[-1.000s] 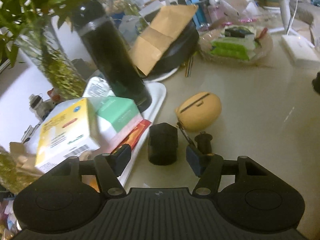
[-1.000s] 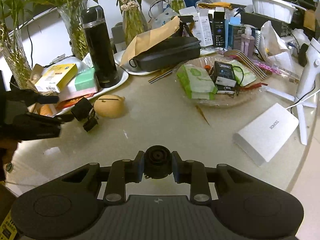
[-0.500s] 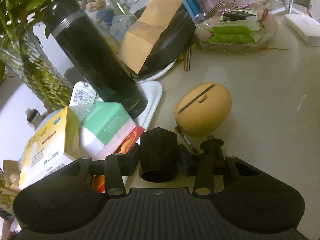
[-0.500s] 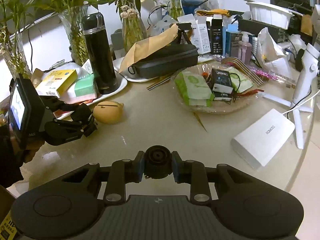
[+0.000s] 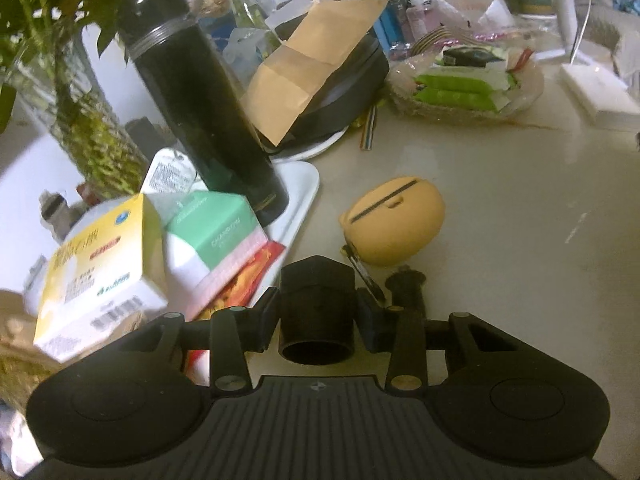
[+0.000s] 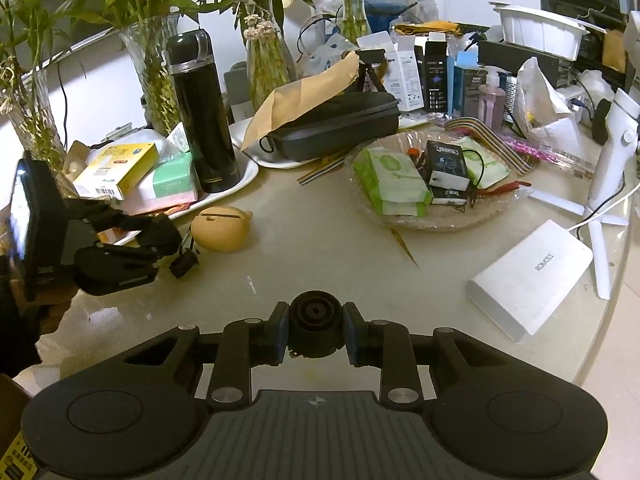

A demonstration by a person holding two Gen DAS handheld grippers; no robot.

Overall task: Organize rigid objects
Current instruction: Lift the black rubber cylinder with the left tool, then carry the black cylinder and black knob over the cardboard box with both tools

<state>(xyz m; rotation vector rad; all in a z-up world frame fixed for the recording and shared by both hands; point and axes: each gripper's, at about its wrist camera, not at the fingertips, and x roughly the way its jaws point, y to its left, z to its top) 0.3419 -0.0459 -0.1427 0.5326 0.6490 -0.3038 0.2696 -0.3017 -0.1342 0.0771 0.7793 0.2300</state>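
My left gripper (image 5: 318, 312) is shut on a black hollow cylindrical part (image 5: 318, 300) and holds it just above the table, beside the white tray (image 5: 302, 200). A small black knob (image 5: 406, 282) hangs at its right side. A yellow egg-shaped case (image 5: 394, 220) lies just beyond it. In the right wrist view the left gripper (image 6: 160, 240) is at the left with the yellow case (image 6: 220, 228) next to it. My right gripper (image 6: 316, 330) is shut on a small round black part (image 6: 316, 328) above the near table.
The white tray holds a tall black flask (image 6: 202, 116), a yellow box (image 6: 116, 170) and a green tissue pack (image 6: 172, 180). A black case under a brown envelope (image 6: 332, 120), a glass dish of packets (image 6: 432, 180), a white power bank (image 6: 528, 276) and plant vases (image 6: 156, 80) surround.
My left gripper moved forward around the black cylindrical part, closed on it and has lifted it slightly. The right gripper keeps its round part and has barely moved.
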